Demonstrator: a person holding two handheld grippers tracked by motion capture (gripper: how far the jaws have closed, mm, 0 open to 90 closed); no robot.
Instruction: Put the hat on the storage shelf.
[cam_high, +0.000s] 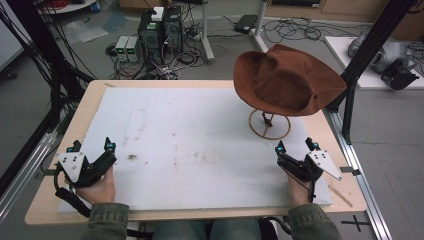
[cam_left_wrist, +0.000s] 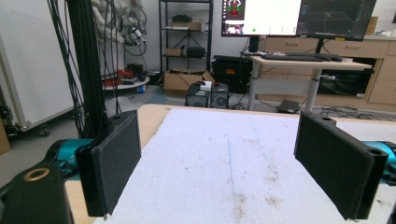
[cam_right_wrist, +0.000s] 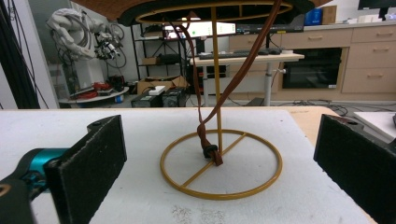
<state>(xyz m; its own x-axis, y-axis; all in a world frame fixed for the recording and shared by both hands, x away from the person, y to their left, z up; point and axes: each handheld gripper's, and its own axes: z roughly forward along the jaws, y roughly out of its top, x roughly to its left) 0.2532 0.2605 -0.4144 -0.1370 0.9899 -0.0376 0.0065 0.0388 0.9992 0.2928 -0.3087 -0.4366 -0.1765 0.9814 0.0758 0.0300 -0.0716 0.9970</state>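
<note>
- Hat (cam_high: 287, 77): brown, wide-brimmed, perched on a thin yellow stand (cam_right_wrist: 219, 161) at the table's (cam_high: 100, 95) far right.
- Right gripper (cam_high: 297, 147), jaws spread and empty, sits nearest the stand; approach the brim level, probably avoiding the dangling chin cord (cam_right_wrist: 208, 140).
- Left gripper (cam_high: 90, 147), jaws also spread, rests far from the stand.

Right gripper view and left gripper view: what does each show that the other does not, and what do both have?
Right gripper view: a brown hat on a yellow wire stand, its chin strap hanging down to the ring base. Left gripper view: large monitors on a desk beyond the table. Both: the stained white table mat and an open hand-held gripper's black jaws.
</note>
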